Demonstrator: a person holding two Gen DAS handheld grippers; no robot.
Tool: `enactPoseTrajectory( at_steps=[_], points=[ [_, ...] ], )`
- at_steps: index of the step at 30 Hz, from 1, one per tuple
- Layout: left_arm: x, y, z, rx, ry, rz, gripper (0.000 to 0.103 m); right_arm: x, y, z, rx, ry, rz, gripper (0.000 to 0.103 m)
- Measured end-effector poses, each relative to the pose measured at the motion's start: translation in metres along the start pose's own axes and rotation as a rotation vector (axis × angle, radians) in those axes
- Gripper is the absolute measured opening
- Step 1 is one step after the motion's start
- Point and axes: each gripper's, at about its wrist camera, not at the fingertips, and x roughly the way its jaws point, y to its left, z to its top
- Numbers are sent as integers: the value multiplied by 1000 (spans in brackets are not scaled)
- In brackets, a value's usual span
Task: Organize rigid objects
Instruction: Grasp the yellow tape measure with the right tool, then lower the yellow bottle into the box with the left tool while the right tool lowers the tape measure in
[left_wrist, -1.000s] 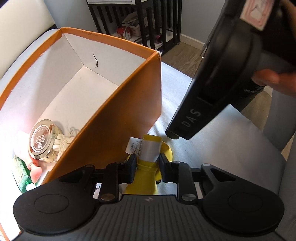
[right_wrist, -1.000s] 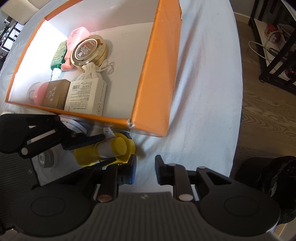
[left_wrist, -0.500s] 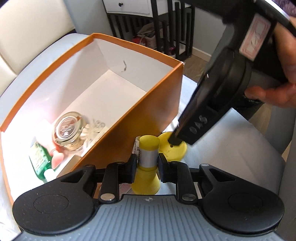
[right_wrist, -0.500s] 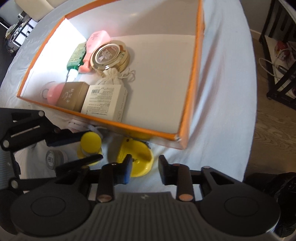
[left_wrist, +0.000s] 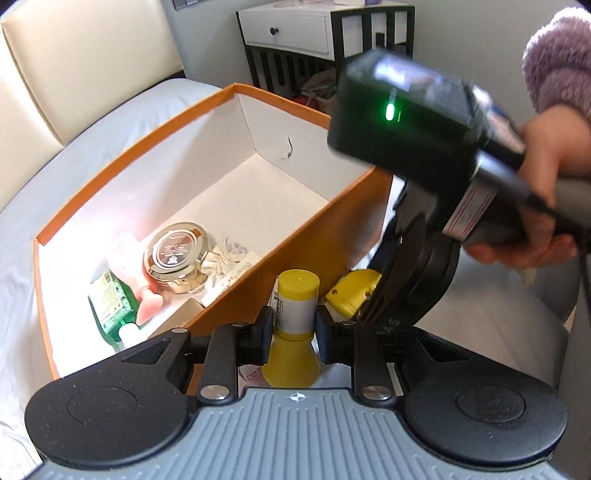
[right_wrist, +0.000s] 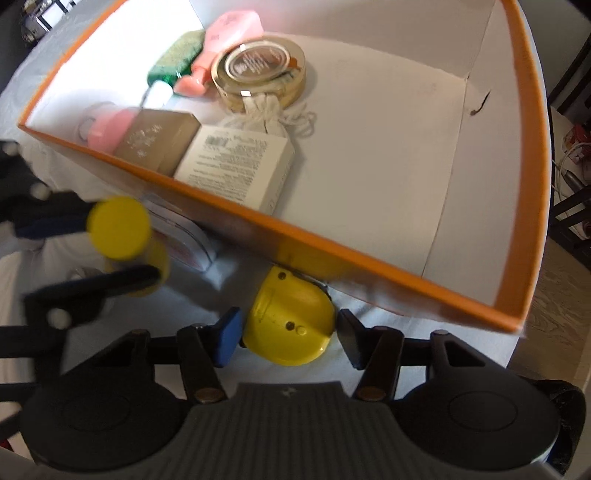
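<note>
My left gripper is shut on a yellow bottle with a white label, held upright just outside the near wall of the orange box. In the right wrist view the same bottle hangs at the left, blurred. My right gripper points down at a round yellow case that lies on the cloth against the orange box. Its jaws are opening, with the case between the fingers. The case also shows under the right gripper's black body.
Inside the box lie a gold tin, a green bottle, a pink bottle, a brown carton, a white carton and a cloth pouch. A flat white tin rests outside. A dark shelf stands behind the table.
My left gripper has lifted the yellow bottle higher beside the box. My right gripper has moved over the round yellow case and its jaws have spread around it.
</note>
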Motion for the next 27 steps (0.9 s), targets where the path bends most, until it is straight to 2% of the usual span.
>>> enactPoseTrajectory(
  at_steps=[8,13,14,15,16,17,19,21,25,27],
  points=[
    [-17,8,3,-3,-50,-12,27,-6,10,-3,-81,-14,-20,55],
    [-30,4,13,27,-104,-24,26,-34,17,-15,-119,-69,46,53],
    [-32,3,15,31,-109,-19,26,-43,18,-18,-129,-98,51,27],
    [-34,3,17,34,-115,-14,26,-51,19,-20,-139,-119,65,22],
    [-37,2,19,36,-124,-11,26,-58,18,-21,-129,-118,89,5],
    [-41,2,21,35,-134,-7,26,-66,16,-24,-106,-137,119,0],
    [-44,2,25,36,-141,3,26,-81,17,-29,-116,-182,133,0],
    [-44,0,26,34,-132,11,26,-87,17,-34,-131,-223,96,0],
    [-36,-3,26,32,-77,-15,26,-73,7,-37,-86,-200,65,7],
    [-30,-6,24,52,-54,-17,27,-65,2,-35,-58,-188,49,17]
  ],
)
